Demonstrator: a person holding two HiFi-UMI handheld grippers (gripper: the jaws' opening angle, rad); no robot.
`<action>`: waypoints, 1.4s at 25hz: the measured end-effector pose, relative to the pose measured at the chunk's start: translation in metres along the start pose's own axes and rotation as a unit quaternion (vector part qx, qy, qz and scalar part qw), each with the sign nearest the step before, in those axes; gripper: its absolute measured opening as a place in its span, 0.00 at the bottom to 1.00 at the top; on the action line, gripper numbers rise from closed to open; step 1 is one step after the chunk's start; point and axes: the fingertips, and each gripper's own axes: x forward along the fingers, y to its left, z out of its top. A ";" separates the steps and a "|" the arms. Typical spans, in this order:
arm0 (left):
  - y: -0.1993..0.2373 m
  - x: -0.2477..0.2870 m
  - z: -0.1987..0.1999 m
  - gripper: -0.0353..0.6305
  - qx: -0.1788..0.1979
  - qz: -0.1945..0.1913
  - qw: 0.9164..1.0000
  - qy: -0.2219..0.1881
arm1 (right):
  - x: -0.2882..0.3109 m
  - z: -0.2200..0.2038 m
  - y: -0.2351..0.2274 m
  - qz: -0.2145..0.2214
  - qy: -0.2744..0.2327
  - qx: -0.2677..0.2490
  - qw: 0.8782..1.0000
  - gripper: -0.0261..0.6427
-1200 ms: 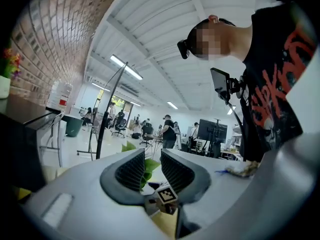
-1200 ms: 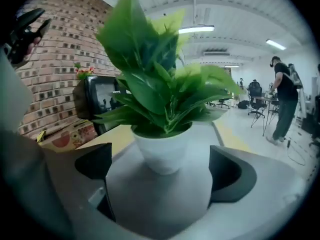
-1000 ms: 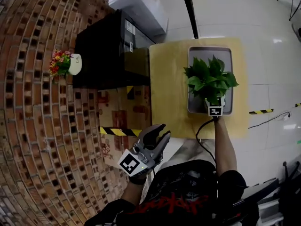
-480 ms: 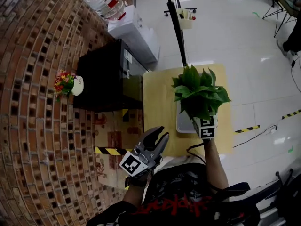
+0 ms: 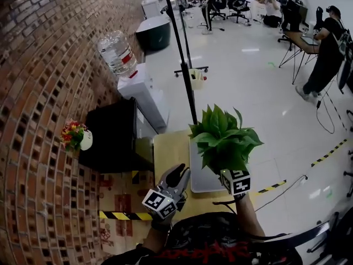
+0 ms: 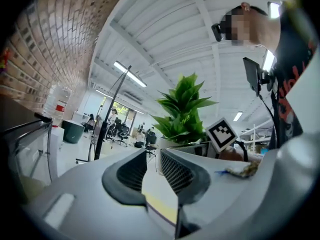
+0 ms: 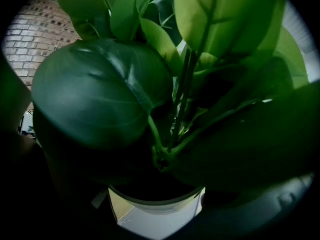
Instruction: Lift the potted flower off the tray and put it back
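Tray [image 5: 199, 174] below! Right gripper [image 7: 157, 209] seemingly clamps the potted flower [image 5: 223, 141] above it; left gripper [image 6: 150, 165] slightly spread, empty.

We record bright ceiling strip lights [image 6: 129, 74] above the left gripper [image 6: 152, 154], strong fisheye curvature at all edges, and dim, blurred foliage of the potted flower [image 7: 100, 89] close before the right gripper [image 7: 159, 209].

leaves [image 7: 100, 89]: glossy | pot [image 7: 155, 220]: smooth white | tray [image 5: 198, 179]: matt grey | wall [image 5: 38, 65]: rough brick | floor [image 5: 248, 81]: glossy
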 end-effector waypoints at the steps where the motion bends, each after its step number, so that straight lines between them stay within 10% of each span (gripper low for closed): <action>1: 0.001 0.002 0.000 0.17 -0.006 0.006 1.000 -0.002 | -0.003 0.003 0.001 0.000 -0.004 -0.003 1.000 0.87; 11: -0.004 0.001 -0.006 0.06 -0.064 0.036 0.997 -0.021 | -0.008 -0.016 -0.018 0.001 -0.044 0.008 0.999 0.88; 15: -0.004 0.001 -0.009 0.06 -0.033 0.025 0.999 0.002 | 0.045 -0.063 -0.044 -0.006 -0.073 0.011 0.997 0.88; 23: -0.007 -0.050 -0.076 0.06 -0.033 0.103 0.994 0.034 | 0.161 -0.232 -0.058 0.014 0.008 -0.009 1.000 0.88; 31: -0.008 -0.075 -0.111 0.06 -0.099 0.198 0.972 0.078 | 0.213 -0.255 -0.065 -0.004 0.027 -0.018 0.999 0.89; 35: -0.029 -0.069 -0.113 0.06 -0.099 0.168 0.979 0.064 | 0.209 -0.281 -0.054 0.018 0.065 0.000 0.998 0.92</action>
